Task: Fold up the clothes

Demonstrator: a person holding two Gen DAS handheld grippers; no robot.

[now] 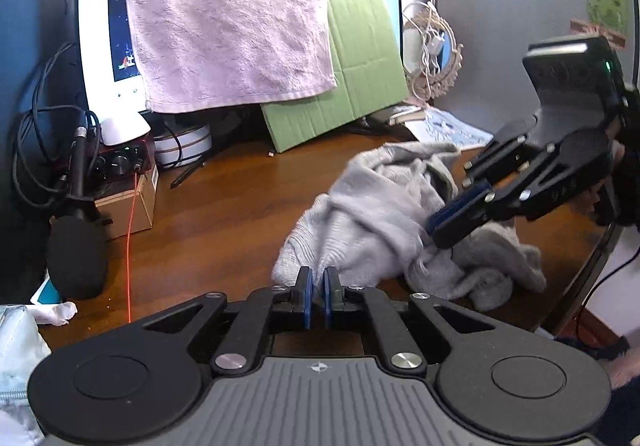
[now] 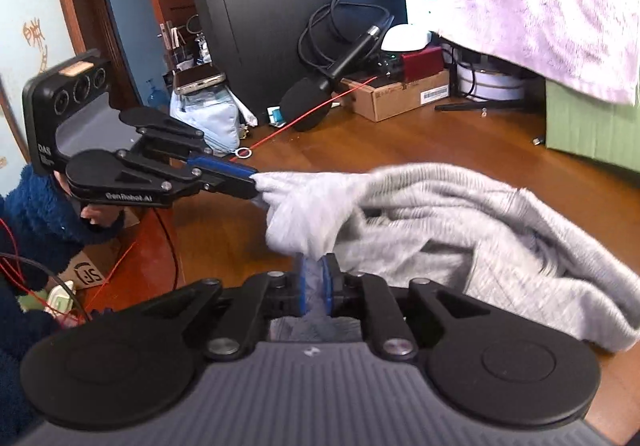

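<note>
At the far left of the left wrist view a black microphone [image 1: 78, 246] leans over the wooden table [image 1: 208, 230], with a cardboard box [image 1: 128, 205] behind it carrying a red audio unit [image 1: 124, 161]. Above, a pink towel [image 1: 228, 13] hangs over a monitor [image 1: 100, 25], and a green cardboard sheet [image 1: 356, 65] leans to its right. At lower centre the left gripper [image 1: 318, 282] has its blue-padded fingers [image 1: 307, 298] pinched onto a ribbed edge of the crumpled grey garment [image 1: 372, 221], which lies heaped on the table right of centre. At the right edge the right gripper [image 1: 440, 230] bites into the same heap, fingers closed on cloth.

In the right wrist view, the left gripper [image 2: 254, 181] at centre left holds a stretched corner of the grey garment [image 2: 460, 230], and the right gripper [image 2: 316, 274] at lower centre clamps another fold.
</note>
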